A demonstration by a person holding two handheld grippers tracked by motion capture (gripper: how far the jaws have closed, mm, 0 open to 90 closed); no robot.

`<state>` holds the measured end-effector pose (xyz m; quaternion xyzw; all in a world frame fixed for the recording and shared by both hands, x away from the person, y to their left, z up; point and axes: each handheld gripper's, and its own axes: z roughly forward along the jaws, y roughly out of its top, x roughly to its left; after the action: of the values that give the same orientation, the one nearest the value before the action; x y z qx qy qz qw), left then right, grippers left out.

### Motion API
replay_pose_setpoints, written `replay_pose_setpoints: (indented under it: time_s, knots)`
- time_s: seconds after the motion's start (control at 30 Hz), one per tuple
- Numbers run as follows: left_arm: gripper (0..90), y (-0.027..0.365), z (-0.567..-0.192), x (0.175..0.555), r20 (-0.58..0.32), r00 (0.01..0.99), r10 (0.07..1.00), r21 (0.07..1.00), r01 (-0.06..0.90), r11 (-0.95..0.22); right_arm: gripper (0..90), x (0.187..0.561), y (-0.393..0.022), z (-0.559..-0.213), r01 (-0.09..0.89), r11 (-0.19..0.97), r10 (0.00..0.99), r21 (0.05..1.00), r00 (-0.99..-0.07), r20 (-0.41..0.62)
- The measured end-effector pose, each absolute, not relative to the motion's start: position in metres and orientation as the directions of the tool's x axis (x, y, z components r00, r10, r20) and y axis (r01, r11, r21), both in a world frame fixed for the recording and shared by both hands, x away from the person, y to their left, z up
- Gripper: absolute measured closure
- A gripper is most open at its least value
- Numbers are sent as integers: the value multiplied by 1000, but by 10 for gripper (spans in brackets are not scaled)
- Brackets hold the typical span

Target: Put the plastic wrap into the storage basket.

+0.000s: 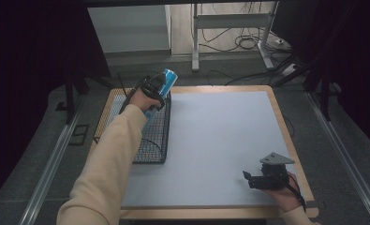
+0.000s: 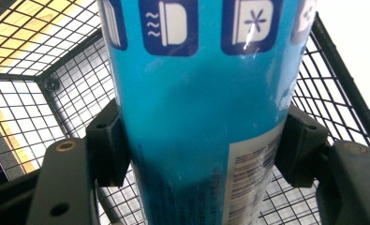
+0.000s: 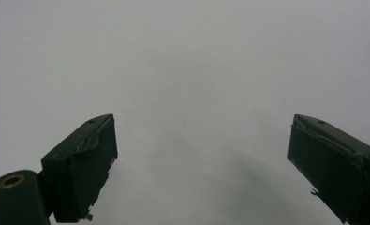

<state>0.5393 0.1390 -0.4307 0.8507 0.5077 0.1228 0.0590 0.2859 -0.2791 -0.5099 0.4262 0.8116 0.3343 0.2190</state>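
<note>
My left gripper (image 1: pixel 155 89) has its jaws clamped on either side of a blue can (image 1: pixel 166 79), which I hold tilted over the far end of the black wire basket (image 1: pixel 152 140) at the table's (image 1: pixel 285 126) far left. In the left gripper view the can (image 2: pixel 196 117) sits squarely between both pads above the mesh. My right gripper (image 1: pixel 255 180) rests near the right corner on the grey mat (image 1: pixel 220 136), jaws spread wide with nothing between them.

Wire basket (image 1: pixel 152 136) at the table's (image 1: pixel 220 140) far left, tube (image 1: pixel 166 79) held over its far end by the left gripper (image 1: pixel 151 89), right gripper (image 1: pixel 253 180) near the front right corner
</note>
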Motion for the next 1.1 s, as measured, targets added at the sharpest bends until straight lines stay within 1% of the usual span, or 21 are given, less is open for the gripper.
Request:
replay_pose_setpoints:
  time_s: [0.1,0.27,0.4,0.5,0.57,0.7,0.77,0.93,1.1]
  knots:
    - [304,138,-431,537,170,460,872,237,840,-489,88,285,-279,-509,544,412,839,732,-540,-71]
    - [203,141,-420,533,184,440,879,275,836,-476,88,285,-279,-509,542,413,838,732,-542,-71]
    - [157,146,-406,523,162,430,888,323,827,-460,88,285,-278,-509,543,413,838,731,-542,-70]
    - [152,146,-397,511,167,447,879,338,812,-477,88,285,-278,-509,540,413,836,733,-544,-71]
    - [154,144,-392,504,152,452,879,361,803,-475,88,285,-278,-509,539,415,836,733,-544,-72]
    - [156,134,-379,483,127,491,862,407,767,-496,88,284,-277,-509,539,415,835,733,-545,-73]
    - [158,126,-375,471,113,526,843,429,739,-519,88,284,-277,-508,537,417,835,733,-545,-76]
    - [162,100,-371,442,106,599,794,471,672,-571,88,284,-277,-508,538,418,836,732,-543,-78]
    - [162,74,-374,410,50,680,731,512,611,-603,89,283,-276,-508,536,420,836,732,-543,-81]
